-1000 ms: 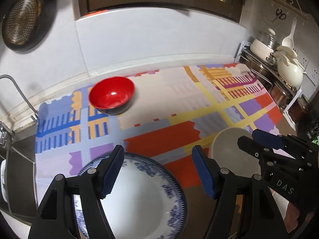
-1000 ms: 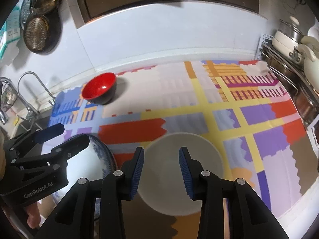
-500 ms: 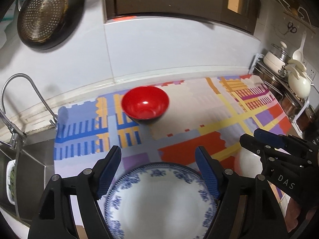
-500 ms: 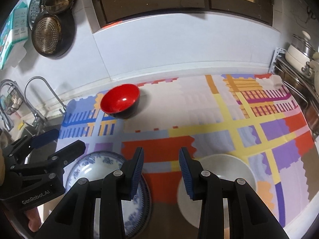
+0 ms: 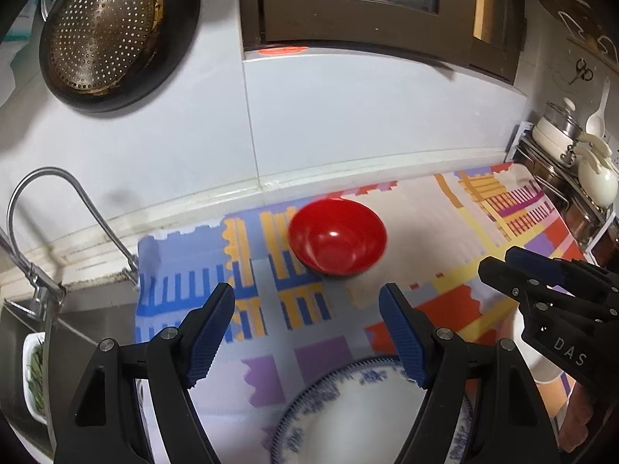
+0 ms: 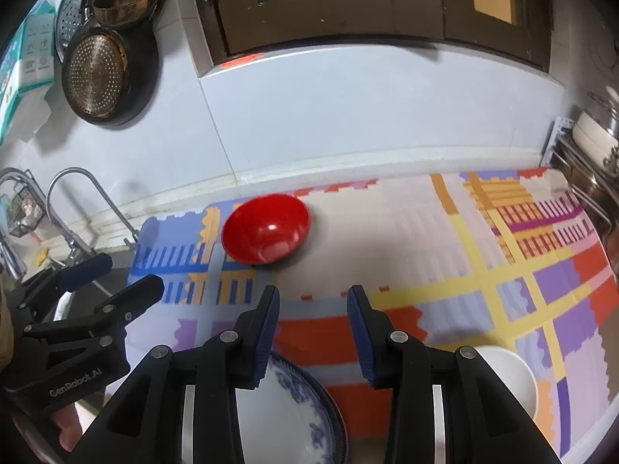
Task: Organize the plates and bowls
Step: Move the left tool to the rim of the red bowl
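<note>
A red bowl (image 5: pixel 337 235) was seen near the middle of the left wrist view, sitting upright on a bright patterned mat (image 5: pixel 410 208) with stripes and blocks of color. In the right wrist view the same red bowl (image 6: pixel 266 229) was seen a little left of the middle, close to the back edge of the mat (image 6: pixel 425 232). A white plate with a blue rim (image 5: pixel 348 417) was seen at the bottom of the left wrist view, just under the left gripper (image 5: pixel 307 336). The left gripper was held wide open, and nothing was held between its blue pads. The plate with the blue rim (image 6: pixel 294 413) was also seen at the bottom of the right wrist view, partly hidden behind the right gripper (image 6: pixel 312 328). The right gripper was held partly open, with a narrower gap, and nothing was held in it. A white bowl (image 6: pixel 514 379) was seen at the lower right of the right wrist view, on the mat beside the right gripper. A round pan with many small holes (image 5: pixel 104 31) was hung on the wall at the upper left. A bent metal tap (image 5: pixel 58 208) was seen at the left edge, by the sink. Pots and a white kettle (image 5: pixel 595 181) were kept on a rack at the right edge.
</note>
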The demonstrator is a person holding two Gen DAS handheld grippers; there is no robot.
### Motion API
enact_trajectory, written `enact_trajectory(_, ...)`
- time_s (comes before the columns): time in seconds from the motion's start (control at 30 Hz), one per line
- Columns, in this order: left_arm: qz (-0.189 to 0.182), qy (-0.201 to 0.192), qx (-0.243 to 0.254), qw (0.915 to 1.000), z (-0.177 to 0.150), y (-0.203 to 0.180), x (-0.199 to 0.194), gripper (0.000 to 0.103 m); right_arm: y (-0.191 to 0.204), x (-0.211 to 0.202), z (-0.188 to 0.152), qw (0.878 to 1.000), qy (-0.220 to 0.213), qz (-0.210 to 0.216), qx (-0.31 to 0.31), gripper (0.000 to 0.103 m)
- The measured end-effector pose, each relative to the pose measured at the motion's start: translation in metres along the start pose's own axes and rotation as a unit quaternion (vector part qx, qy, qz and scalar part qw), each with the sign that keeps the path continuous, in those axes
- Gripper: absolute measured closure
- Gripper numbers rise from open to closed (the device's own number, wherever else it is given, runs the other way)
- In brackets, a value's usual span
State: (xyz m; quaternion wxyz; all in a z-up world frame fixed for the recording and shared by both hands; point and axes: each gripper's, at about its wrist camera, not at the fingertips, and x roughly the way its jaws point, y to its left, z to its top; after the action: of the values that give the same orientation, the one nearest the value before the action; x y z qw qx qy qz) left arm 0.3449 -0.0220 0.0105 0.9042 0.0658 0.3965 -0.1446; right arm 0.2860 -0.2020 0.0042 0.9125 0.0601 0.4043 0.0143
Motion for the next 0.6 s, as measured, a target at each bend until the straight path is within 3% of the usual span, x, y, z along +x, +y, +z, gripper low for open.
enact_trajectory(0.6, -0.006, 0.027, 0.0, 0.9996, 0.033, 0.041, 0.079, 0.026, 0.02, 0.075, 0.04, 1.0, 0.012, -0.005, 0.027, 0.065)
